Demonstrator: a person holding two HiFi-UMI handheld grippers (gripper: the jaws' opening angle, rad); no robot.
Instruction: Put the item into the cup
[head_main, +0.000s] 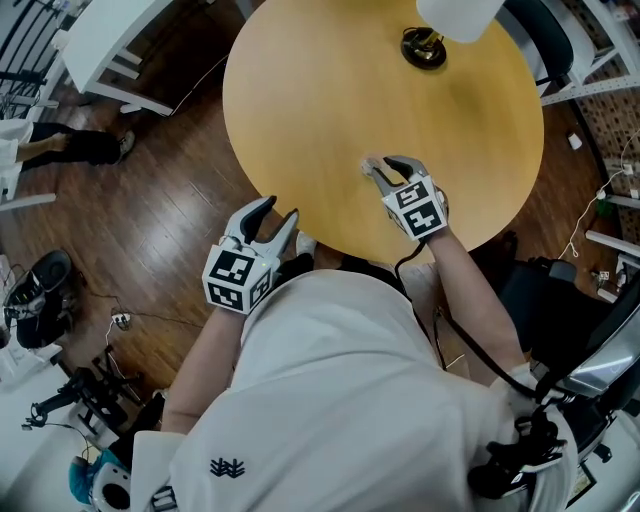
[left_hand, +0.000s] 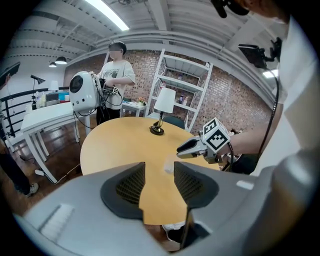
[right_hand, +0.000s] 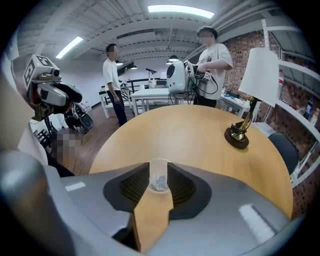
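Right fingers (right_hand: 182, 187): released, set apart. The clear cup (right_hand: 159, 174) sits in the gap between them, its rim still round. Can't tell if the pads touch its wall.
Left fingers (left_hand: 131, 186): released, apart, with nothing in the gap but tabletop further off.
Right gripper (head_main: 392, 170): over the near part of the table, angled down at the cup.
Left gripper (head_main: 278, 210): at the near-left table edge, well apart from the cup.
Item (right_hand: 159, 181): small pale crumpled piece lying at the bottom of the cup. Too small to identify.
Cup position: upright on the table near its near edge, at the right gripper's tips.
Surface: round light-wood table (head_main: 330, 80). It is bare apart from the cup and a table lamp (right_hand: 258, 70) with a white shade and dark round base, on the far side.
Floor: dark wood planks (head_main: 180, 200), with cables and gear on it at near left.
Room, far right: white open shelving (left_hand: 187, 95) against a brick wall (left_hand: 235, 100).
Room, far left: white desks (left_hand: 45, 117).
People: one person (left_hand: 117, 75) stands beyond the table holding a rounded white device (left_hand: 82, 90). A second person (right_hand: 112, 75) stands further back by the desks.
Ceiling: white, ribbed, with strip lights (right_hand: 180, 8) switched on.
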